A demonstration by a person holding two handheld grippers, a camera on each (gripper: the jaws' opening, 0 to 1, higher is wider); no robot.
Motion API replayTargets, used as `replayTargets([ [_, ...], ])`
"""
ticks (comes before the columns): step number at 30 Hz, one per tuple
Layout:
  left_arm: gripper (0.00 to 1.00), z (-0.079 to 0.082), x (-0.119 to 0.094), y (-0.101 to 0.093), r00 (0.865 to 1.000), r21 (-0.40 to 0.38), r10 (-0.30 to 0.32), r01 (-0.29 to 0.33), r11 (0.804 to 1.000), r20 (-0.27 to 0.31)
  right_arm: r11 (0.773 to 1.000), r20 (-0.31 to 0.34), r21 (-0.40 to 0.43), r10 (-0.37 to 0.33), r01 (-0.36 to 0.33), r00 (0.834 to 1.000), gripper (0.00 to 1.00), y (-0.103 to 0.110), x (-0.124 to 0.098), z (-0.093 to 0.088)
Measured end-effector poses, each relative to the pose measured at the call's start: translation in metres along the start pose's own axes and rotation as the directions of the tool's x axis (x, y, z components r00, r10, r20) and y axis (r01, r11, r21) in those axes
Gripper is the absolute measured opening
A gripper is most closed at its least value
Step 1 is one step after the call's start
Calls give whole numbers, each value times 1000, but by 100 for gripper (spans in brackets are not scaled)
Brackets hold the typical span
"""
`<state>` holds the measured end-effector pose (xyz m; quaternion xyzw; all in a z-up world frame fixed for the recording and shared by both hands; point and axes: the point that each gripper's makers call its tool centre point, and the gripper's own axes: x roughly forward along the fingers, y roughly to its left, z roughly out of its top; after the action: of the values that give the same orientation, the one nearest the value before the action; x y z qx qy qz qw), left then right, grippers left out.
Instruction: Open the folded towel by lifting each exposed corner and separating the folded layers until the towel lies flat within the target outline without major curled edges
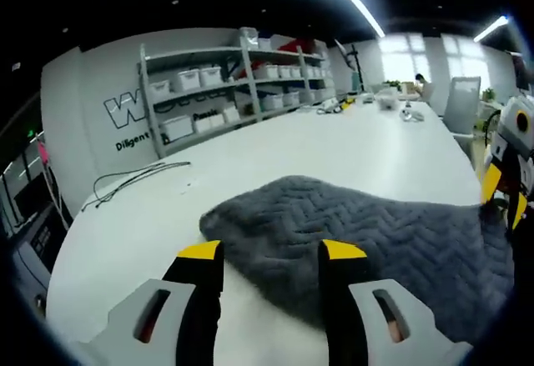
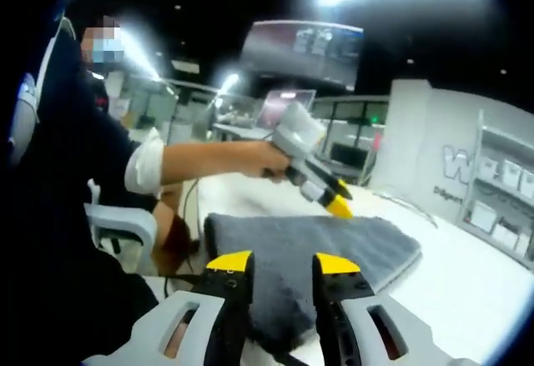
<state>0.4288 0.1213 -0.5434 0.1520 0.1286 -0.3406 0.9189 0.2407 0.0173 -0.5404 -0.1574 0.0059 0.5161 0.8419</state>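
White table (image 1: 125,233), towel (image 1: 375,233) before left gripper (image 1: 271,253)

In the left gripper view, the grey towel (image 1: 359,241) runs out of the picture at 4 o'clock. The wall lettering (image 1: 125,112) at 10 o'clock is cut by the shelf rack (image 1: 242,78). In the right gripper view, the towel's near edge hides behind the jaws at 6 o'clock.

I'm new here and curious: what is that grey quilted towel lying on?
The grey quilted towel lies on a long white table, bare around it. It seems still folded, so any inner layers, and the tabletop beneath, are covered. I see no outline marking.
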Motion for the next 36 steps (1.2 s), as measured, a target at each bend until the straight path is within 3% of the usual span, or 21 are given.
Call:
replayTargets([
  [4, 45, 2, -9, -13, 1000, -12, -19, 19, 1000, 13, 1000, -8, -9, 0, 0, 1000, 25, -9, -5, -1],
  [15, 45, 32, -42, -36, 994, 11, 2, -3, 1000, 106, 999, -17, -21, 24, -24, 1000, 25, -28, -12, -3],
  [17, 45, 33, -45, -42, 994, 11, 2, -3, 1000, 112, 999, -34, -42, 31, -32, 999, 25, -32, -12, -5],
  [18, 45, 34, -46, -45, 992, 4, 2, -2, 1000, 125, 996, -32, -88, -5, 2, 999, 25, -42, -12, -3],
  [19, 45, 35, -47, -48, 990, -11, -2, 4, 1000, 144, 996, -34, -86, -6, 3, 999, 25, -42, -12, -4],
  [24, 46, 26, -50, -61, 993, 3, 1, -1, 1000, 119, 997, -24, -72, -8, 6, 1000, 25, -53, -13, 1],
  [27, 46, 23, -53, -68, 992, -27, -2, 6, 1000, 126, 997, -32, -75, -13, 11, 999, 25, -57, -12, 1],
  [32, 45, 22, -54, -83, 989, -52, -2, 10, 999, 148, 994, -55, 53, -90, 93, 994, 24, -78, -13, -1],
  [34, 45, 20, -55, -92, 989, -57, -14, 23, 998, 148, 991, 3, 104, -83, 82, 997, 24, -79, -13, 10],
  [36, 45, 21, -55, -100, 988, -58, -25, 35, 998, 152, 979, 18, 179, -105, 100, 994, 24, -86, -15, 16],
])
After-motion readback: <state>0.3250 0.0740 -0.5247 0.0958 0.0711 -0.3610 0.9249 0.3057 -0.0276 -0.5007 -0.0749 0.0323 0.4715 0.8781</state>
